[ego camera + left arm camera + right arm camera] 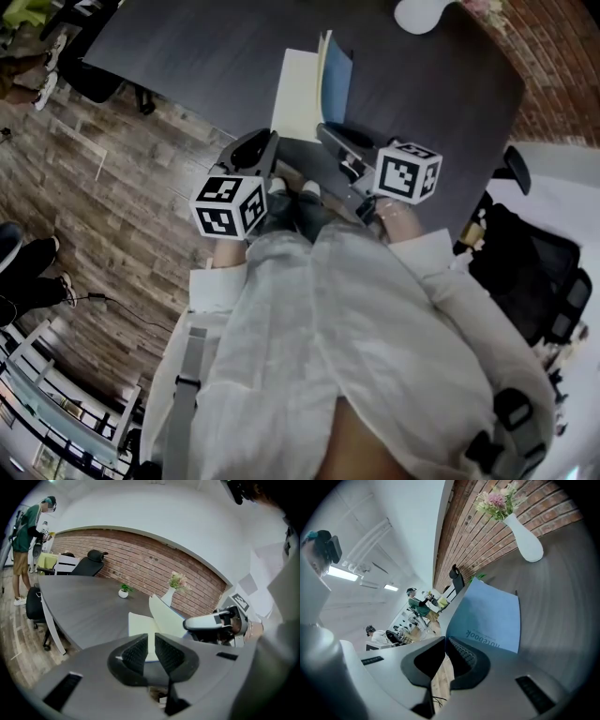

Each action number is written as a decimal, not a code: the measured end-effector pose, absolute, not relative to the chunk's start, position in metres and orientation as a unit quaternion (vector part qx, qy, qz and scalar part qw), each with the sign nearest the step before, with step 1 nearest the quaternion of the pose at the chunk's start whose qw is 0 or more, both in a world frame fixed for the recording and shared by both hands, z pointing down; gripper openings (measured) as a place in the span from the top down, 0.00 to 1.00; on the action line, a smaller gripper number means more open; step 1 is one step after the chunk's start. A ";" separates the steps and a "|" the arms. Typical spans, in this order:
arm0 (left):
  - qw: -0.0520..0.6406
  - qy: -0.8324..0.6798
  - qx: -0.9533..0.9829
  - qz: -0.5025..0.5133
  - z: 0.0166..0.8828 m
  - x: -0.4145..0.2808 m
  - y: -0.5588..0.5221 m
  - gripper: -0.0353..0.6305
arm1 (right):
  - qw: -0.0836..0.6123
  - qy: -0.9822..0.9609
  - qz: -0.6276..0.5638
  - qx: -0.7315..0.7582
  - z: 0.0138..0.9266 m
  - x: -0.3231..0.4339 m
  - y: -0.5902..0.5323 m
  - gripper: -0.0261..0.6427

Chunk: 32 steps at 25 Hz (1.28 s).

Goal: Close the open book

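Observation:
An open book (pixel 302 84) lies on the dark table (pixel 187 47). Its left cream page (pixel 139 624) lies flat, while its blue cover (pixel 492 616), printed "notebook", stands raised on the right. My left gripper (pixel 271 140) sits at the near edge of the cream page. Its jaws (pixel 151 641) are closed to a thin slit with nothing gripped. My right gripper (pixel 324 128) is at the foot of the raised cover. Its jaws (pixel 443 648) are closed on nothing, and the cover stands just off their right side. The right gripper (pixel 211 620) also shows in the left gripper view.
A white vase with flowers (pixel 168 592) and a small potted plant (pixel 123 591) stand farther along the table by the brick wall. Black office chairs (pixel 89 562) surround the table, one (pixel 534 272) to my right. A person in green (pixel 28 531) stands far off.

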<state>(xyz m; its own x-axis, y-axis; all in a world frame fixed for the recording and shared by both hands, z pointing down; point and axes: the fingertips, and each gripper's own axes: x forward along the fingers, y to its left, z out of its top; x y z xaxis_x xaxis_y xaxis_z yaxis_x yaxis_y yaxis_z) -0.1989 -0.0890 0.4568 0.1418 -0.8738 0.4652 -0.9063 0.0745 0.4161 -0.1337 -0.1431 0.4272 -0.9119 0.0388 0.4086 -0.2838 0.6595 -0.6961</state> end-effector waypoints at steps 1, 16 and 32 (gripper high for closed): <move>0.333 -0.657 0.676 0.024 0.459 -0.201 -0.088 0.88 | 0.202 -0.889 0.405 0.068 0.429 -0.135 -0.142 0.93; 0.373 -0.646 0.666 -0.001 0.480 -0.218 -0.082 0.88 | 0.238 -0.870 0.428 0.059 0.463 -0.167 -0.126 0.93; 0.401 -0.647 0.648 -0.037 0.500 -0.238 -0.086 0.90 | 0.298 -0.862 0.406 0.055 0.493 -0.185 -0.122 0.92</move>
